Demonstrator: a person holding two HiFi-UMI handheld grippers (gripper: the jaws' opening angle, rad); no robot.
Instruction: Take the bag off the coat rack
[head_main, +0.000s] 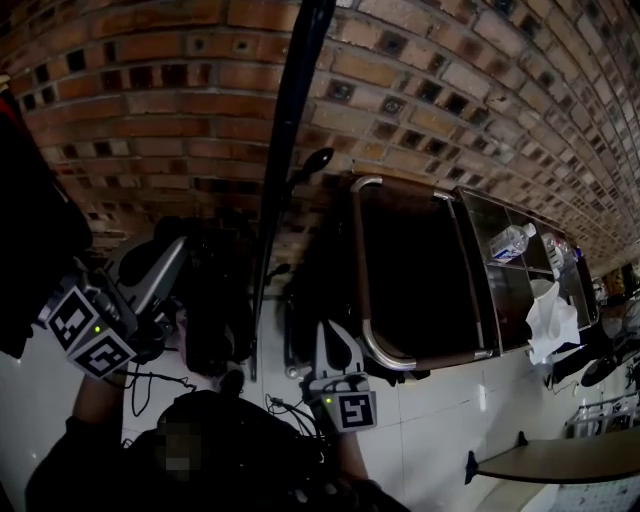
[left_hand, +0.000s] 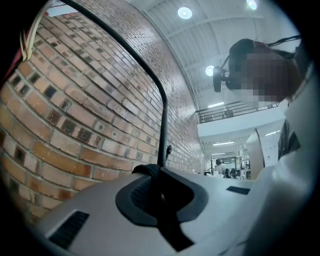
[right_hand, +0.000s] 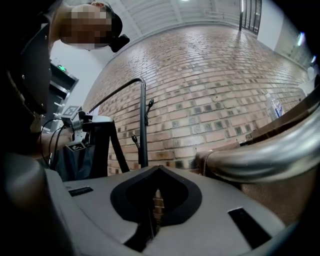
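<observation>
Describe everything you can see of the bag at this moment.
The bag is dark and looks like soft fabric, with black straps that rise to a peak above its body. It hangs upright beside the coat rack's pole, in front of the brick wall. The left gripper is shut on a strap at the top. Whether a strap also sits on a hook cannot be told.
</observation>
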